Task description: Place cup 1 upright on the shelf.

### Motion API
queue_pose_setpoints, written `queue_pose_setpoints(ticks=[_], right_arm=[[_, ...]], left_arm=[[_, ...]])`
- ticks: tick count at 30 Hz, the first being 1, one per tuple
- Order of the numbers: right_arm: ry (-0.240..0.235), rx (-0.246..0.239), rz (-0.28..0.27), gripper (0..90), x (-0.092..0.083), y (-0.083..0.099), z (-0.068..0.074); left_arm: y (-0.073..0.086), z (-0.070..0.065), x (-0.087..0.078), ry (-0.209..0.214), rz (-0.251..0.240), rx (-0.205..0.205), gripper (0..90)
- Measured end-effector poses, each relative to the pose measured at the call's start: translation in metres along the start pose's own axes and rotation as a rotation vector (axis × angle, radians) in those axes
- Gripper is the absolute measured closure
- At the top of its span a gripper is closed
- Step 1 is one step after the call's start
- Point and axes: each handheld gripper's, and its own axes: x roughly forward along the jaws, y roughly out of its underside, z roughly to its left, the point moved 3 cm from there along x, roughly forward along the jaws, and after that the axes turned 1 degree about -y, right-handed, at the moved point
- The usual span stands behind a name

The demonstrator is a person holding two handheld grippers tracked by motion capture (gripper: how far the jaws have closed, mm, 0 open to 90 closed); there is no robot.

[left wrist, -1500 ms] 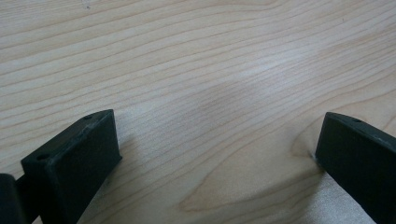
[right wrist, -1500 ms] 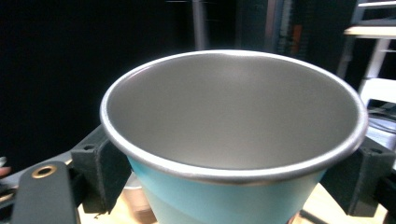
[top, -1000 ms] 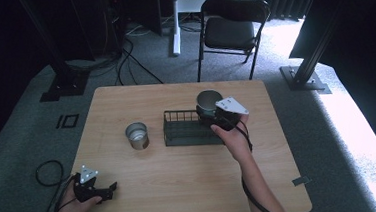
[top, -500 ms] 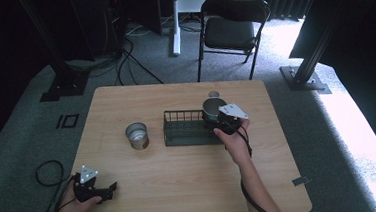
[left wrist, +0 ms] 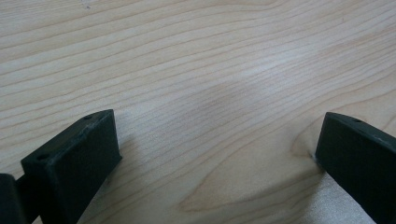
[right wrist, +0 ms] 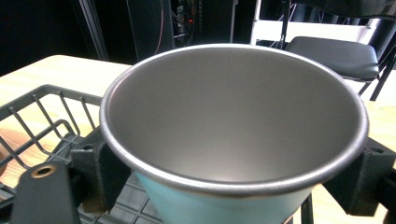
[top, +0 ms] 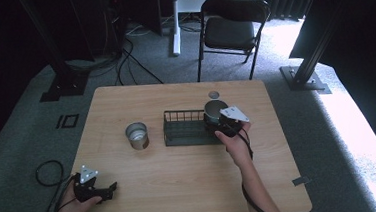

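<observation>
While resting low at the near left of the tabletop point(top: 181, 186), left gripper point(top: 95, 187) idling, fingers point(left wrist: 74, 158) spread wide over bare wood, gripping nothing. Farther right, steel can point(top: 137, 135) standing alone, just left of the wire basket point(top: 185, 131). At the basket's right end, right gripper point(top: 217, 121) pinching a cup point(right wrist: 233, 140) by its sides, upright, hanging over the basket. Judging loosely: cup seemingly going into the basket, not yet released; can untouched, possibly next.
</observation>
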Motion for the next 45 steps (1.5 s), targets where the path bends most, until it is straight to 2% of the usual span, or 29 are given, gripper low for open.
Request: queue_pose_setpoints(ticks=[5, 7, 8, 10, 12, 21, 26, 35, 45], right_arm=[[-0.033, -0.007, 0.011, 12.5, -0.001, 0.0, 0.001], [-0.035, -0.001, 0.022, 11.4, -0.002, 0.001, 0.002], [-0.025, -0.023, 0.028, 11.2, -0.003, 0.002, 0.002], [-0.026, -0.022, 0.031, 11.2, -0.004, 0.003, 0.002], [-0.041, -0.016, 0.03, 10.8, -0.006, 0.003, 0.002], [-0.051, -0.029, 0.027, 10.8, -0.021, 0.009, -0.001], [-0.054, -0.014, 0.019, 10.8, -0.031, 0.017, -0.007], [-0.076, -0.032, -0.003, 10.8, -0.055, 0.022, -0.015], [-0.052, -0.038, 0.034, 10.8, -0.072, 0.044, -0.028]], left_arm=[[0.0, 0.0, 0.0, 0.0, 0.0, 0.0, 0.2], [0.0, 0.0, 0.0, 0.0, 0.0, 0.0, 0.3], [0.0, 0.0, 0.0, 0.0, 0.0, 0.0, 0.2], [0.0, 0.0, 0.0, 0.0, 0.0, 0.0, 0.3], [0.0, 0.0, 0.0, 0.0, 0.0, 0.0, 0.3], [0.0, 0.0, 0.0, 0.0, 0.0, 0.0, 0.2], [0.0, 0.0, 0.0, 0.0, 0.0, 0.0, 0.3], [0.0, 0.0, 0.0, 0.0, 0.0, 0.0, 0.3], [0.0, 0.0, 0.0, 0.0, 0.0, 0.0, 0.3]])
